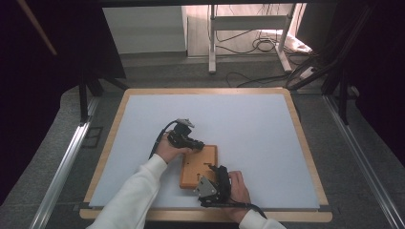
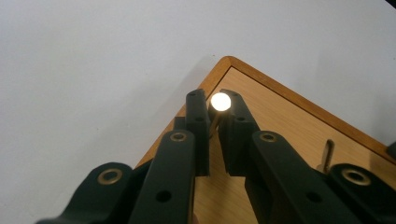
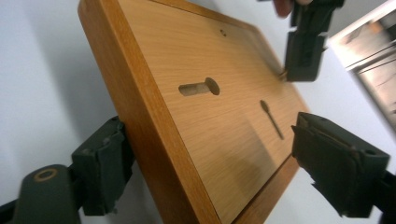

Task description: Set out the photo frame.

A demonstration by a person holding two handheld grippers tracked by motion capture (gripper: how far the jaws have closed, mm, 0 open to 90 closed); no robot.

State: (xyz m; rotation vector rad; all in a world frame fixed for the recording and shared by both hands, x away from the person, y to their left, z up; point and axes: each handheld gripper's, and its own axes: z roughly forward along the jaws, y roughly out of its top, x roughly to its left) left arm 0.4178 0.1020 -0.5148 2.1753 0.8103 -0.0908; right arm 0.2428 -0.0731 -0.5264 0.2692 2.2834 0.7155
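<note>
White tabletop (image 1: 248,129) framed in pale wood fills my feed, with a rectangular orange-brown wooden board (image 1: 198,166) lying near its front edge. My left gripper (image 2: 214,109) has its jaws nearly closed on a small brass pin with a shiny round head (image 2: 220,101) over the board's far corner. My right gripper (image 3: 205,158) straddles the board's near end, jaws wide, one pad touching its edge.

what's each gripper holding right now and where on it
Left gripper is shut on a small pin, just under its shiny round head. Right gripper straddles the wooden board across its near end.
</note>
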